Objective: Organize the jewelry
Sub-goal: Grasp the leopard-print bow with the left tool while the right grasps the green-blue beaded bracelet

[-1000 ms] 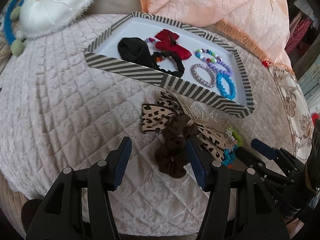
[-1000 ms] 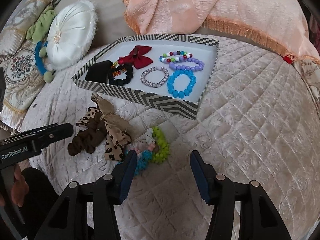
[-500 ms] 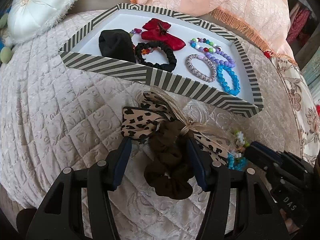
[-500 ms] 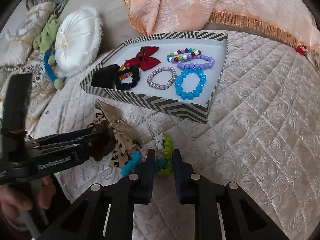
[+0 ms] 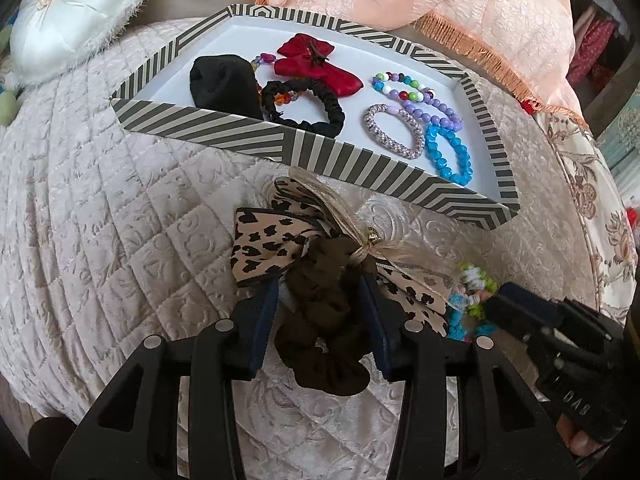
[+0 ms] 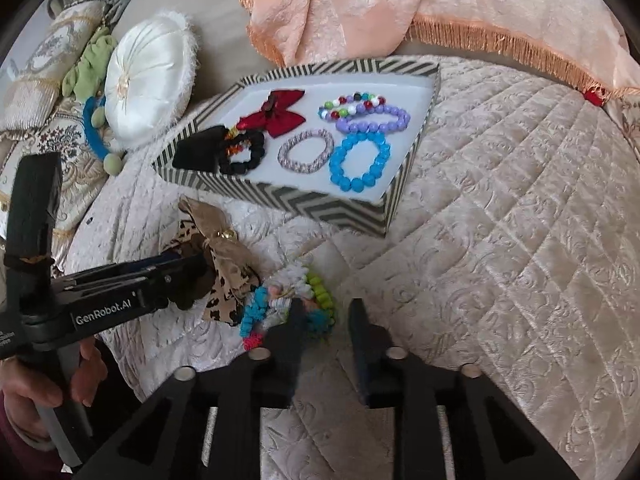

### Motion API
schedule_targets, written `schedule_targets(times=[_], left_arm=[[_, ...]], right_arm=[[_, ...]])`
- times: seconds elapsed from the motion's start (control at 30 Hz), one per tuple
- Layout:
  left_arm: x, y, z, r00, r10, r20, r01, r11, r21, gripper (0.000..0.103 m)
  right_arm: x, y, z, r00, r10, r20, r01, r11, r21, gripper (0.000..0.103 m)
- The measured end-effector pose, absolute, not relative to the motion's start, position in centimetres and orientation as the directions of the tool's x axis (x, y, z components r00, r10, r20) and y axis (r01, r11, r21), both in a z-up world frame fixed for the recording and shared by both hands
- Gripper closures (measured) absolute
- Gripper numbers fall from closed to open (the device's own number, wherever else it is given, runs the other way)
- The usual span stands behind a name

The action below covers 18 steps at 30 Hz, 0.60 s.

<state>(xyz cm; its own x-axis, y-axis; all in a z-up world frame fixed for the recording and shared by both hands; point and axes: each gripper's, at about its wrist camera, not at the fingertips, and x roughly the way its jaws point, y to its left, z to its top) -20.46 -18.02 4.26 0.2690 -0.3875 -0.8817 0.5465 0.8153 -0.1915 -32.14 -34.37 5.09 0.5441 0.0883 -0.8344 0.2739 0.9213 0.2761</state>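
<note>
Open quilt (image 6: 500, 240) right of striped tray (image 6: 280, 194); leopard bow (image 5: 272, 242) and bracelet heap (image 6: 292, 300) crowding its front.

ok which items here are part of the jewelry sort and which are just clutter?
Job:
striped tray
brown scrunchie, between left gripper fingers
leopard bow
colourful bracelets at right gripper

Clutter:
white round cushion
peach fringed throw

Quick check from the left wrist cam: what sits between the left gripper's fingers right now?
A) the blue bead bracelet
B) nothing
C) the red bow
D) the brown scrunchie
D: the brown scrunchie lies between the left gripper fingers, on the quilt outside the striped tray.
</note>
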Motion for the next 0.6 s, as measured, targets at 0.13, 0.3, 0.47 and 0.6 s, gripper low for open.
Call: schedule_targets(times=[0.13, 0.3, 0.47, 0.6], left_arm=[[-20.4, -18.4, 4.0, 0.267, -0.389, -0.882, 0.546, 0.815, -0.193, 0.052], [-20.6, -18.7, 4.0, 0.269, -0.406, -0.873, 0.572, 0.797, -0.194, 0.073], [-21.0, -18.1, 5.2, 0.289, -0.428, -0.856, 0.577, 0.792, -0.201, 0.088], [-21.3, -17.3, 6.9, 0.293, -0.460, -0.838, 0.583, 0.781, -0.225, 0.088]], right_arm=[[-31.7, -33.6, 4.7, 0.540, 0.088, -0.837, 0.255, 0.931, 0.262, 0.077], [-31.7, -33.6, 4.5, 0.575, 0.102, -0.812, 0.256, 0.920, 0.297, 0.086], [-33.1, -34.3, 6.6, 0.630, 0.116, -0.768, 0.252, 0.905, 0.343, 0.087], [-33.8, -34.5, 8.6, 0.662, 0.112, -0.741, 0.243, 0.903, 0.353, 0.087]])
